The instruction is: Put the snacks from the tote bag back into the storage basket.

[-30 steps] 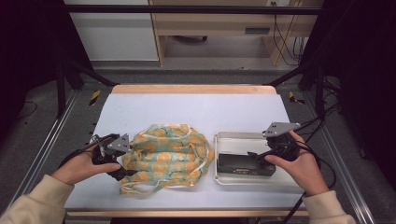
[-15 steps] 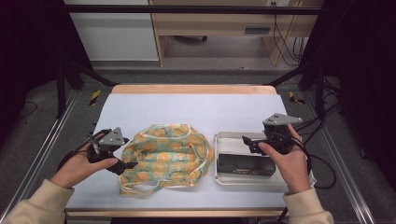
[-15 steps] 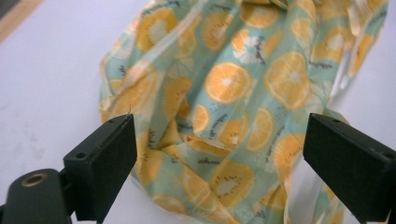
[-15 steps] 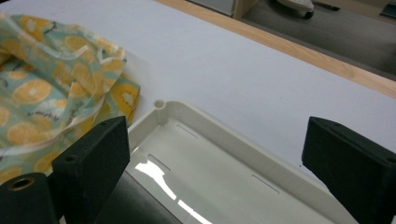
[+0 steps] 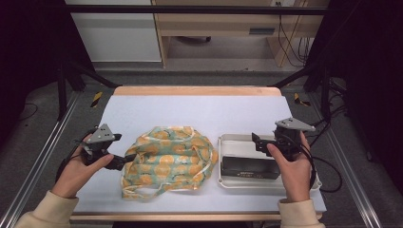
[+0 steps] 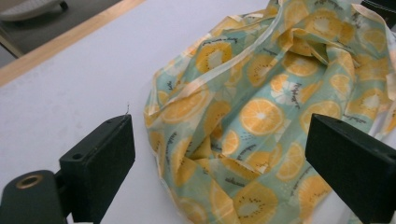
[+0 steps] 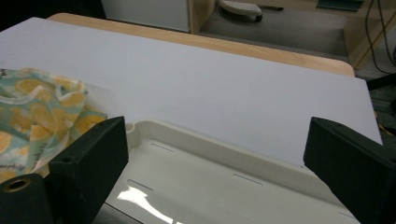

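A crumpled cloth bag (image 5: 166, 159) printed with orange and kiwi slices lies on the white table, left of centre. My left gripper (image 5: 118, 163) is at the bag's left edge. In the left gripper view it (image 6: 222, 140) is open, its jaws wide apart over the folds of the bag (image 6: 261, 116). A white tray (image 5: 227, 140) sits to the right and holds a black box (image 5: 249, 167). My right gripper (image 5: 257, 141) hovers over the tray, open. In the right gripper view it (image 7: 215, 140) looks across the tray's far rim (image 7: 261, 156).
The table (image 5: 209, 111) has a wooden far edge (image 5: 197, 90) and metal rails along both sides. Cables trail off the right side near the tray. The bag's corner (image 7: 42, 109) reaches close to the tray's left end.
My right gripper has lifted and swung from the black box toward the tray's far side. My left gripper has drawn back slightly to the left, off the bag's edge.
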